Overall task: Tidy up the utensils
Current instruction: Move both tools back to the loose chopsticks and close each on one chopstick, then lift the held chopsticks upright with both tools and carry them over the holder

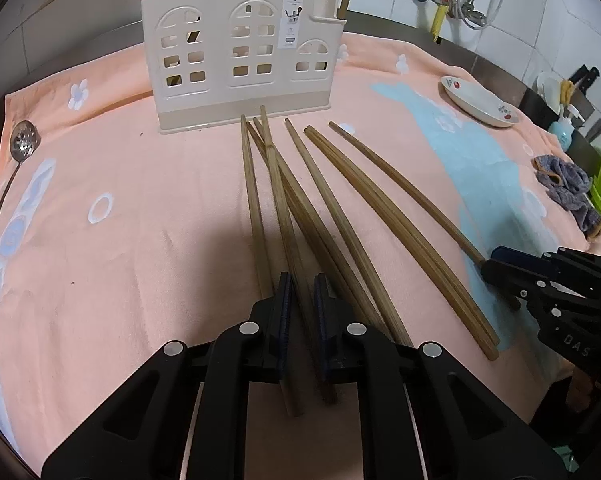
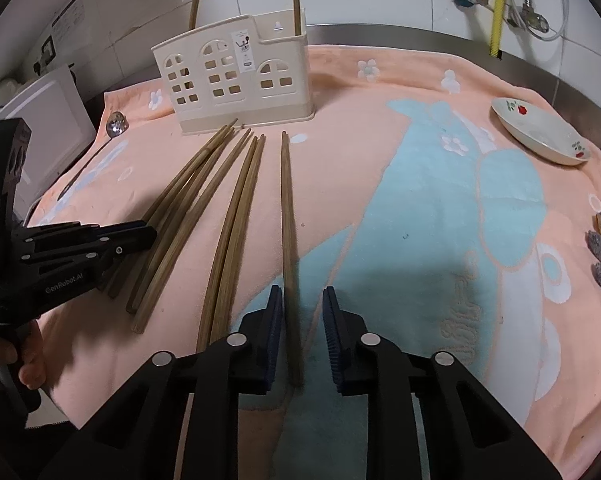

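Right now, through the left wrist camera, I have my left gripper (image 1: 300, 280) low over the peach towel (image 1: 120, 208), its jaws a narrow way apart with two of the wooden chopsticks (image 1: 328, 200) running between the pads; I cannot tell whether the pads are actually pinching them. The chopsticks lie fanned out on the towel, tips pointing toward the cream utensil holder (image 1: 240, 60), which stands upright at the far side, with the leftmost tips just short of its base. A slotted spoon (image 1: 20, 144) lies at the towel's left edge, a white plate (image 1: 480, 104) sits far right, and a grey rag (image 1: 568, 188) is bunched near the right edge. My right gripper (image 1: 488, 268) shows at the right, its tip at the outermost chopstick. Switching to the right wrist camera, the right gripper (image 2: 300, 300) is spread open astride a single chopstick (image 2: 286, 208), which lies close against the left pad and clear of the right one. Two more sticks stand upright in the utensil holder (image 2: 236, 80). My left gripper (image 2: 140, 236) reaches in from the left over the nearest sticks, and the plate (image 2: 540, 132) rests far right on the towel (image 2: 380, 100).
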A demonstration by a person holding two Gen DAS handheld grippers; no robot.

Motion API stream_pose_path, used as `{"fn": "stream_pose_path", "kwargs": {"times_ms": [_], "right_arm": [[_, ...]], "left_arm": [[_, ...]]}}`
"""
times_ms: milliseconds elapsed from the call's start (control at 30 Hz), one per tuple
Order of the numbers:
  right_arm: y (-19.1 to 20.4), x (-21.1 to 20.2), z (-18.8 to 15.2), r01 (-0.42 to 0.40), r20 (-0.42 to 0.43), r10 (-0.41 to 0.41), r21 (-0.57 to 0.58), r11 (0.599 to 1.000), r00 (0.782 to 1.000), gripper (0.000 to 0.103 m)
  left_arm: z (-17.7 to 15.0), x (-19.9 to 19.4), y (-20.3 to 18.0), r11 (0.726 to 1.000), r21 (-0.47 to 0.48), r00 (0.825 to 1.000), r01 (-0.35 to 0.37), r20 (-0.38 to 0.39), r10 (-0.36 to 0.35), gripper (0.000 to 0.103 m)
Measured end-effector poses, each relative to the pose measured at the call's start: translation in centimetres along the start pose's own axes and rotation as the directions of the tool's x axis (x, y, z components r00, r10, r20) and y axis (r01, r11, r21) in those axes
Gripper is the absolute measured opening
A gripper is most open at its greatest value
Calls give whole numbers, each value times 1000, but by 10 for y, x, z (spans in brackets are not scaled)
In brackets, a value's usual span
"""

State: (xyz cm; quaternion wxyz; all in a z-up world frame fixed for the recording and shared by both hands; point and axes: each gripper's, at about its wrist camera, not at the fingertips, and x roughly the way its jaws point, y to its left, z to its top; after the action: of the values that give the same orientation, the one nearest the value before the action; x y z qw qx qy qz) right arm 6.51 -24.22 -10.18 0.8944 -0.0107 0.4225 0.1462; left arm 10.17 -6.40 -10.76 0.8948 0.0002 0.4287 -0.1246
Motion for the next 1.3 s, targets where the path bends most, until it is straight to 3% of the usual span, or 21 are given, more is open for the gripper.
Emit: {"fn": "stream_pose_path", "kwargs": {"times_ms": [233, 500, 867, 1300], "right_arm": [[15, 3, -4, 62, 19, -60, -93, 994, 998, 7], [13, -10, 2, 59, 66, -53, -80, 995, 996, 6], [14, -63, 43, 32, 216, -15, -75, 997, 976, 6], [14, -95, 104, -10, 298, 46, -120, 993, 953, 6]], "left_arm": [[0, -4, 7, 1000, -11, 1000, -8, 4, 9, 6], [7, -25, 12, 1000, -4, 998, 4, 55, -4, 6], [30, -65, 20, 1000, 5, 988, 14, 151, -15, 6], [61, -102, 38, 1000, 20, 971, 1, 239, -5, 6]]}}
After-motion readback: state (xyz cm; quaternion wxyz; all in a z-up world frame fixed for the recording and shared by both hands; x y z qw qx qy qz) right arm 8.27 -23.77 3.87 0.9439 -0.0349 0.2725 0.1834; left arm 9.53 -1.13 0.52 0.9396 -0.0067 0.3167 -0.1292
